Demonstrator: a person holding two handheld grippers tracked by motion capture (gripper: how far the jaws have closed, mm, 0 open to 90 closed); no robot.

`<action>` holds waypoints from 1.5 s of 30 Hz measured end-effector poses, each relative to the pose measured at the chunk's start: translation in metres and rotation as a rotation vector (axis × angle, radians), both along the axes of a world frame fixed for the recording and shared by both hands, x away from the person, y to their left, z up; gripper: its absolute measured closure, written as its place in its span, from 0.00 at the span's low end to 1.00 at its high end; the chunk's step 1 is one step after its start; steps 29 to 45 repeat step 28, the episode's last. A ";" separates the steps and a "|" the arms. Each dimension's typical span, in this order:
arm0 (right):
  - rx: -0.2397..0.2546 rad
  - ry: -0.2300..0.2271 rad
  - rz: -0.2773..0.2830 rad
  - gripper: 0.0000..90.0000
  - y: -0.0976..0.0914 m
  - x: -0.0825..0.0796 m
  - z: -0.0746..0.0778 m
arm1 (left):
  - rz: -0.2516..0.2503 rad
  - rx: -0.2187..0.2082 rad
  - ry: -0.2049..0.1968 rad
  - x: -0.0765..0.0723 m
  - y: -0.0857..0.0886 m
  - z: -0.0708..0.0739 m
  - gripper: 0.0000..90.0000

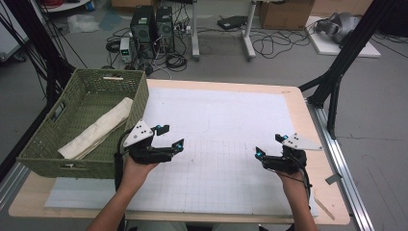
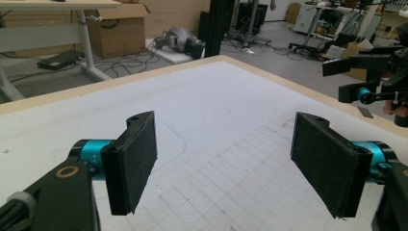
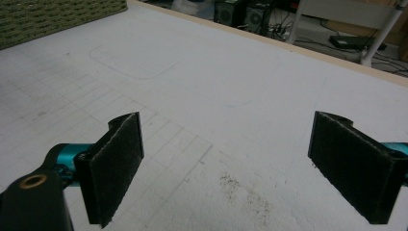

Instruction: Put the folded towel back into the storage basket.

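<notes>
My left gripper (image 1: 172, 136) hovers over the white gridded mat (image 1: 221, 115) just right of the basket, open with nothing between its black pads (image 2: 132, 159). In the left gripper view its jaws (image 2: 225, 122) stand wide apart above the mat (image 2: 211, 96). My right gripper (image 1: 269, 145) sits near the mat's right side, also open and empty; its pads (image 3: 118, 159) frame bare mat (image 3: 216, 86) in the right gripper view, with the gripper (image 3: 230, 122) spread wide. The right gripper (image 2: 365, 77) also appears far off at the right of the left gripper view.
A green woven basket (image 1: 140, 98) stands on the table's left side with a folded cream cloth (image 1: 98, 127) lying in it; its wall (image 3: 57, 14) shows in the right gripper view. A faint rounded outline (image 3: 134, 65) marks the mat. Computers and cables (image 1: 151, 33) lie on the floor beyond.
</notes>
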State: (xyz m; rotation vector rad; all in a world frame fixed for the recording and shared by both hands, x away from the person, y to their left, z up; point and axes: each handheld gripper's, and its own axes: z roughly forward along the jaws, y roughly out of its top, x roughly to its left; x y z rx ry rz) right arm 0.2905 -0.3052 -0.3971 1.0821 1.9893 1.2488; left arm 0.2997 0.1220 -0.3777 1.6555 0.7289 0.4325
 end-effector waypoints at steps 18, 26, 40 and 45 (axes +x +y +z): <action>-0.016 -0.009 -0.028 0.13 -0.005 -0.008 -0.004 | 0.021 0.032 0.009 0.000 0.006 -0.017 0.28; -0.011 -0.005 -0.032 0.13 -0.005 -0.006 -0.005 | 0.026 0.029 0.009 0.001 0.008 -0.018 0.28; -0.009 -0.004 -0.031 0.13 -0.005 -0.006 -0.005 | 0.028 0.030 0.009 0.001 0.008 -0.018 0.28; -0.009 -0.004 -0.031 0.13 -0.005 -0.006 -0.005 | 0.028 0.030 0.009 0.001 0.008 -0.018 0.28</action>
